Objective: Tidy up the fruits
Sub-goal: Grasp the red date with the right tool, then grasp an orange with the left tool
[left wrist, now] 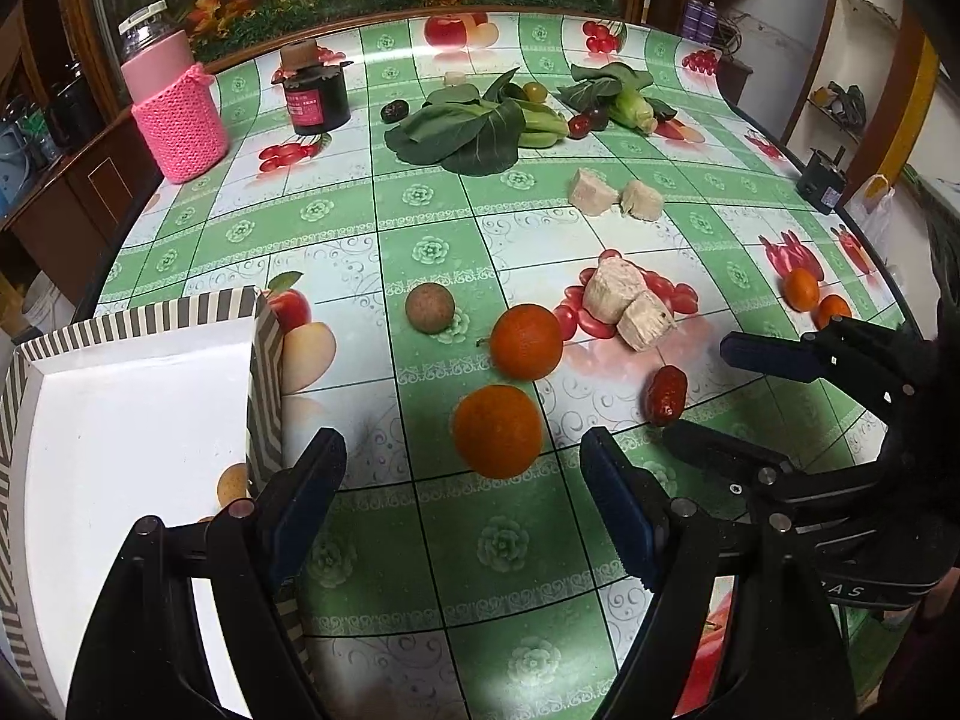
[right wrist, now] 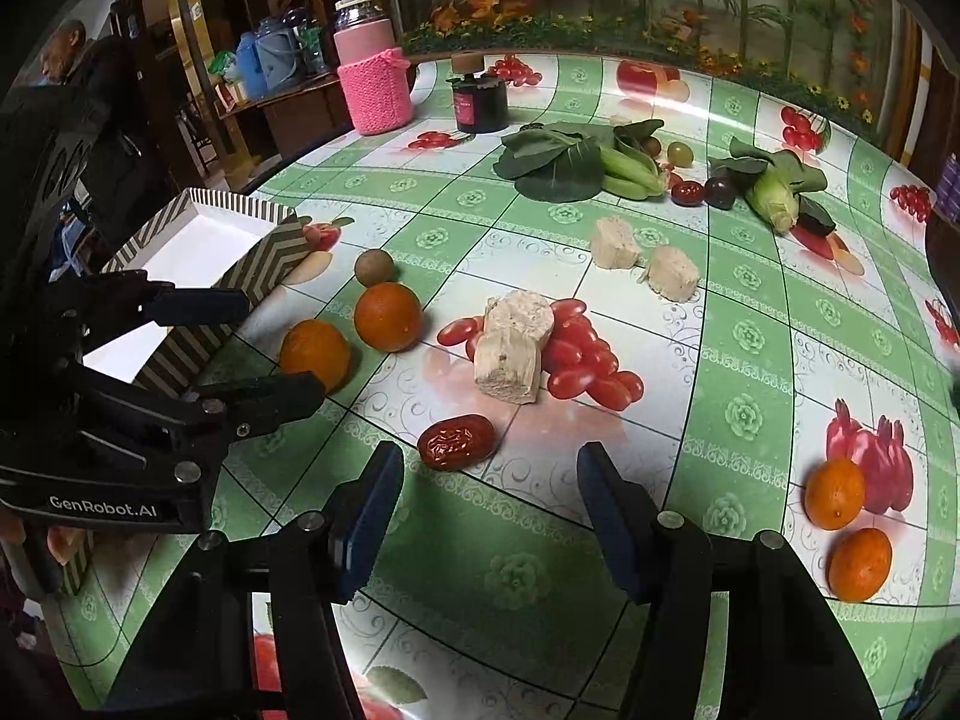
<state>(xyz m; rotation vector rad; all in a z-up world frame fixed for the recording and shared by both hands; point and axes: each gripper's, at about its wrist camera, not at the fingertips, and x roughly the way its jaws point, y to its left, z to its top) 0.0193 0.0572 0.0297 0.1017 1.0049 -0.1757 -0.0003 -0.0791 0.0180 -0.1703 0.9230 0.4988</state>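
At the left stood the striped box (left wrist: 264,372), its white floor bare, and just beside it the left gripper (left wrist: 462,510) hovered with jaws wide apart, the near orange (left wrist: 497,431) lying straight ahead between the fingertips' lines and a second orange (left wrist: 526,341) just beyond. Further right, the right gripper (right wrist: 489,510) also stood apart and empty, with the red date (right wrist: 456,441) just ahead, slightly left of centre, its long axis lying across the jaws.

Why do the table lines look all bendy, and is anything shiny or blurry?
Left wrist view: the fisheye lens bows the tablecloth grid, corners go black, and the far edge shines with glare. Right wrist view: same bending, soft glossy reflections beside the red date, dark shadow under the right tool; the middle stays sharp.
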